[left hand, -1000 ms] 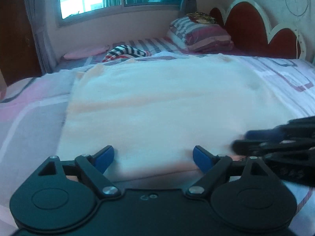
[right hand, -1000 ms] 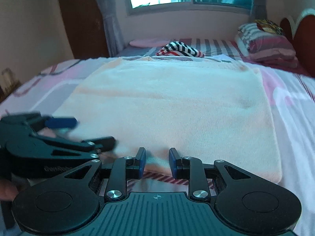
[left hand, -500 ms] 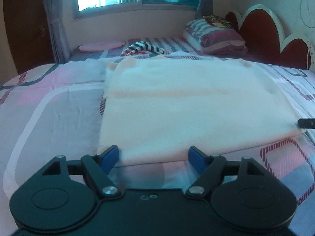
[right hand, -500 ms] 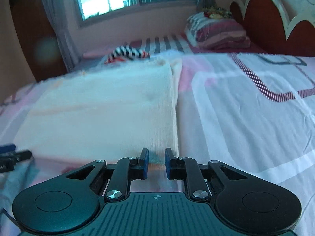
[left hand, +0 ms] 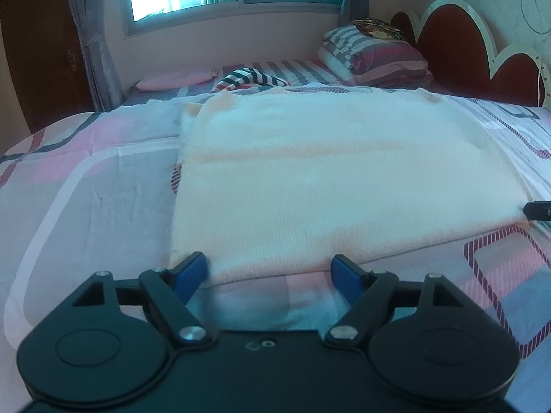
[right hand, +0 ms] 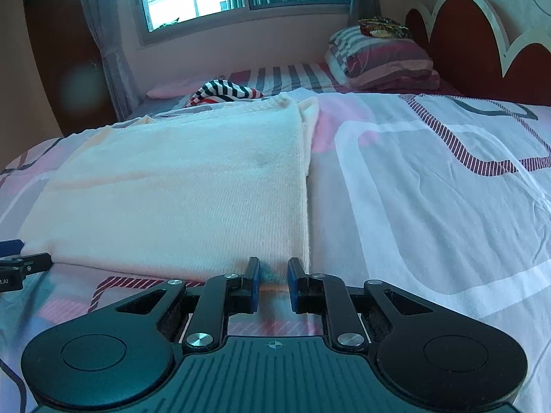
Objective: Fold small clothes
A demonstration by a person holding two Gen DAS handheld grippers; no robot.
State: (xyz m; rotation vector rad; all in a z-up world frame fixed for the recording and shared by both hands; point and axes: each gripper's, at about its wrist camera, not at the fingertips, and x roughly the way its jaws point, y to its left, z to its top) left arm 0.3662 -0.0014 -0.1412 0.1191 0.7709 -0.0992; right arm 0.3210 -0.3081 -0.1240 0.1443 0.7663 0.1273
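Note:
A cream knitted garment [left hand: 327,172] lies folded flat in a rectangle on the patterned bedsheet [left hand: 86,189]. My left gripper [left hand: 268,261] stands open and wide at the garment's near left corner, with the near edge just past its blue pads. My right gripper [right hand: 273,265] sits at the near right corner of the garment [right hand: 189,189]. Its pads stand a narrow gap apart, with the corner's edge at the tips and no visible pinch. Each gripper's tip shows at the other view's edge: the right gripper [left hand: 539,210], the left gripper [right hand: 20,253].
A black, white and red striped garment [left hand: 251,79] lies beyond the cream one. Folded striped bedding [left hand: 375,55] is stacked by the red headboard [left hand: 465,44]. A pink pillow [left hand: 175,81] lies under the window. Bare sheet [right hand: 430,189] spreads right of the garment.
Both grippers slid apart along the garment's near edge, the left one to the left corner and the right one to the right corner. The right jaws narrowed a little.

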